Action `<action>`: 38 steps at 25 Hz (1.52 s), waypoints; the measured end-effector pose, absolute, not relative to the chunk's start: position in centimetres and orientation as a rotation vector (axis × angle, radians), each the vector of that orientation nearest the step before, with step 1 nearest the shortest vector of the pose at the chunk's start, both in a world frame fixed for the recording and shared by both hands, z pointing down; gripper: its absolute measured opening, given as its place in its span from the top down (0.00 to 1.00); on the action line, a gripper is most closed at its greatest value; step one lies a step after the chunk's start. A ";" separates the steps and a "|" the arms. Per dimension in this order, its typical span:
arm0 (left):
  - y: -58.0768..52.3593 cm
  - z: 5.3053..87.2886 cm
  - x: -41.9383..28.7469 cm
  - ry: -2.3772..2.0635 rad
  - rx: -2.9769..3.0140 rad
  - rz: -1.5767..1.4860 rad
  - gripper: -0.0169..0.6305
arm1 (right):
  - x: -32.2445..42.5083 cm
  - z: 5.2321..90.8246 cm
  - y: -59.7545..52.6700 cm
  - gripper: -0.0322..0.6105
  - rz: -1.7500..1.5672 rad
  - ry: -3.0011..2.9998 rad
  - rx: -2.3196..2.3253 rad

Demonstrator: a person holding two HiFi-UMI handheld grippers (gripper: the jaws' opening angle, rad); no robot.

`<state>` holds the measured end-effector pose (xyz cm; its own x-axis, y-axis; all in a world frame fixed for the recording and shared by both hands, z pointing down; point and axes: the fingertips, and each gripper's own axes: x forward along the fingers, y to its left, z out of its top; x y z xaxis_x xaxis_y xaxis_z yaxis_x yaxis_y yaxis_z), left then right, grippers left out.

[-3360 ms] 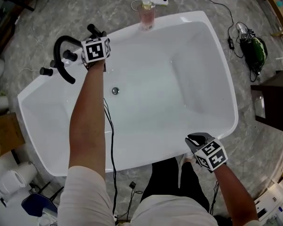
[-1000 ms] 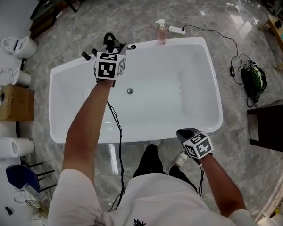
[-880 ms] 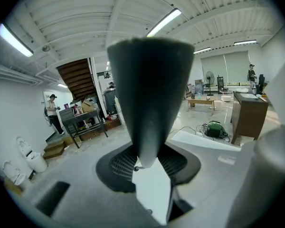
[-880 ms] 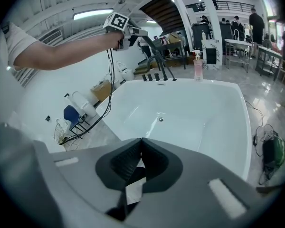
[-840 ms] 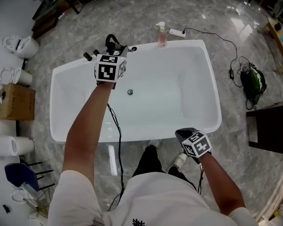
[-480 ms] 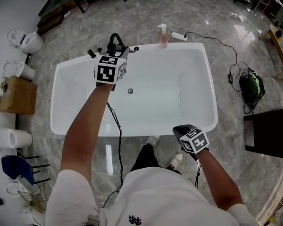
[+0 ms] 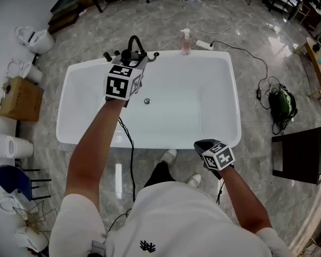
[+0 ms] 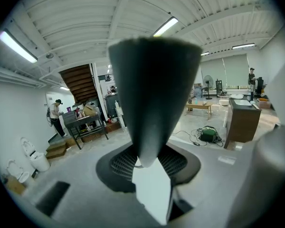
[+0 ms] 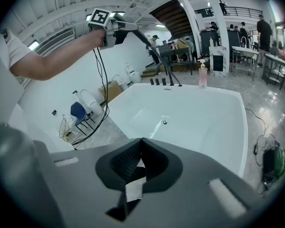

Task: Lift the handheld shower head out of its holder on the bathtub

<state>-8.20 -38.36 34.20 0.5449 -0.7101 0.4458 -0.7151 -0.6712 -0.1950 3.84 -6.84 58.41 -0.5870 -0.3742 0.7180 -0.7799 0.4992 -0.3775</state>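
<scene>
While aloft, shower head (image 8: 152, 89) almost level.

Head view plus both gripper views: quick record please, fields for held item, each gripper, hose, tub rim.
held item: black handheld shower head, held high above the white bathtub
left gripper: shut on the shower head
right gripper: shut, empty, by the tub's near right corner
hose: thin black hose hangs to the black deck fittings
far rim: pink pump bottle
</scene>
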 end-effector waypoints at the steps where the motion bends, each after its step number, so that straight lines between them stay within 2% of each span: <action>1: -37.7 33.9 -8.2 -1.266 2.753 0.787 0.76 | 3.9 58.2 -6.7 0.93 0.943 -2.190 0.941; 38: -18.2 25.6 -11.6 -1.285 2.799 0.675 0.76 | 1.9 55.8 -1.6 0.93 0.810 -2.256 0.762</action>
<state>-11.59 -18.21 25.57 0.5761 -0.7262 0.3752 -0.7212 -0.6676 -0.1848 1.94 -1.58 55.75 -0.6442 -0.3033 0.7022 -0.6806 0.6462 -0.3453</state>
